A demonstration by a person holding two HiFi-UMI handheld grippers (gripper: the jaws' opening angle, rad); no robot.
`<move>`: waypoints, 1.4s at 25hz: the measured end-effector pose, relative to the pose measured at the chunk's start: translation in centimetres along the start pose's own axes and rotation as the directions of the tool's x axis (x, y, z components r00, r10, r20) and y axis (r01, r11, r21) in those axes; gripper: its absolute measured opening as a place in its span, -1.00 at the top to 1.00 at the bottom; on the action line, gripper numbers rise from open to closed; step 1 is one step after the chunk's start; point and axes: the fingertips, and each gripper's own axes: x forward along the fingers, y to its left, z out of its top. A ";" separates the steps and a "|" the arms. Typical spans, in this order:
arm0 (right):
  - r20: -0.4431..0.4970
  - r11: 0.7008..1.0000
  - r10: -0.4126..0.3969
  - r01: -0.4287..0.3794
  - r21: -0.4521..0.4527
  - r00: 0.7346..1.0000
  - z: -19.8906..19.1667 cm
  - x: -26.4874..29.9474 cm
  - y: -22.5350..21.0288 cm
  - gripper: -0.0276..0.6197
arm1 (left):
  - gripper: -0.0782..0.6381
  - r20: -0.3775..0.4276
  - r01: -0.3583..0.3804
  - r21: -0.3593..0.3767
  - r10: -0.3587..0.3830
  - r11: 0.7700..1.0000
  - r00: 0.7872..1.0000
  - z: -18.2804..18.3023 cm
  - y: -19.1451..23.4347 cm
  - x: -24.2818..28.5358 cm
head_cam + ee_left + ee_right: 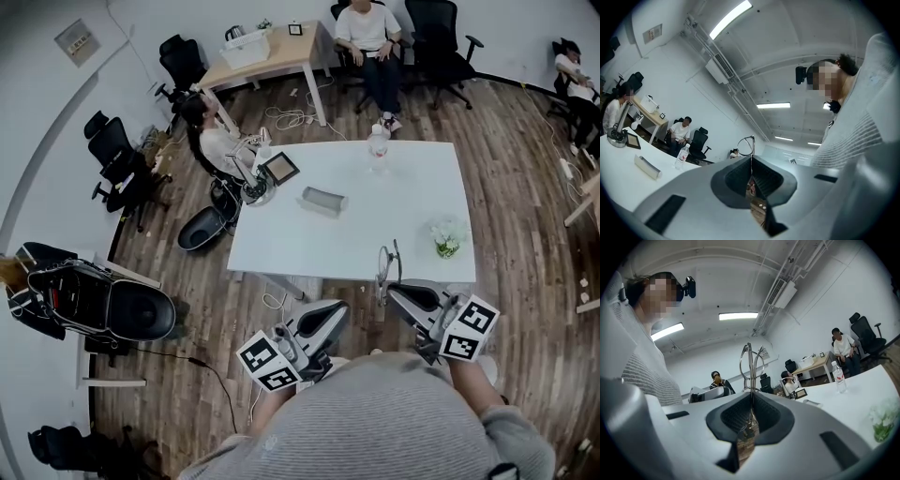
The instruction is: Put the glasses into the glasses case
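Observation:
A thin metal-framed pair of glasses [386, 267] stands upright, folded, in my right gripper [392, 289], just before the near edge of the white table [281, 253]. In the right gripper view both lens rings of the glasses [751, 364] rise out of the right gripper [751, 397], whose jaws are shut on the frame. The grey glasses case [323, 200] lies on the table's middle, far ahead of both grippers. My left gripper [339, 307] hangs to the left of the glasses, apart from them. Its jaws [751, 161] look shut with nothing in them, and one ring of the glasses [746, 144] shows beyond the tips.
A water bottle [377, 148] stands at the table's far edge, a small plant in a glass [447, 237] at its right front, a tablet [279, 169] and a dish at its left. A person sits at the table's left corner, others farther back. Office chairs and bags ring the room.

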 end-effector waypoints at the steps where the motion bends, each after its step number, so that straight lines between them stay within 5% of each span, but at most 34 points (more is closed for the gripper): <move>1: 0.000 1.000 0.000 0.000 -0.001 1.000 0.0 0.1 0.0 0.82 | 0.75 0.000 0.001 -0.001 -0.001 1.000 1.000 0.0 0.0 -0.1; 35: 0.010 0.999 0.028 -0.029 0.039 1.000 -0.8 0.0 -0.3 0.82 | 0.75 -0.008 -0.020 -0.001 0.020 1.000 1.000 -0.8 0.0 -0.2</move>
